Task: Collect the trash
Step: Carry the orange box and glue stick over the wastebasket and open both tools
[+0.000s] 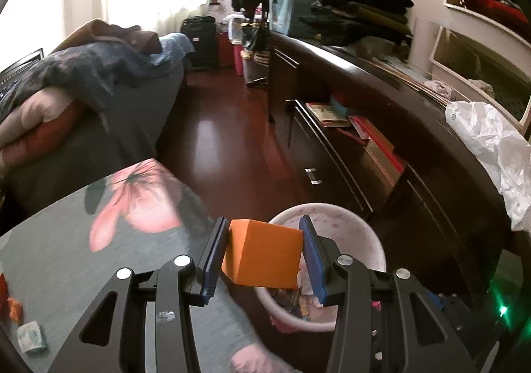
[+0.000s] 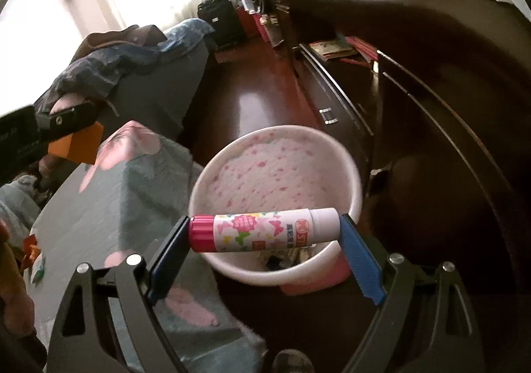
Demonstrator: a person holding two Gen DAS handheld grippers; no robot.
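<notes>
Orange block clamped in left gripper, at the bin rim. Right gripper clamped endwise on glue stick, over the bin beside the table.

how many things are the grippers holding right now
2. An orange block is clamped in the left gripper, and a glue stick is held end to end in the right gripper, above the bin.

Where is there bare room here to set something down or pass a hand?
Bare: the floral tablecloth between its flower print and the grippers, and the floor between bed and dresser. Crowded: the bin, already holding wrappers, and the dresser top with its bag.
</notes>
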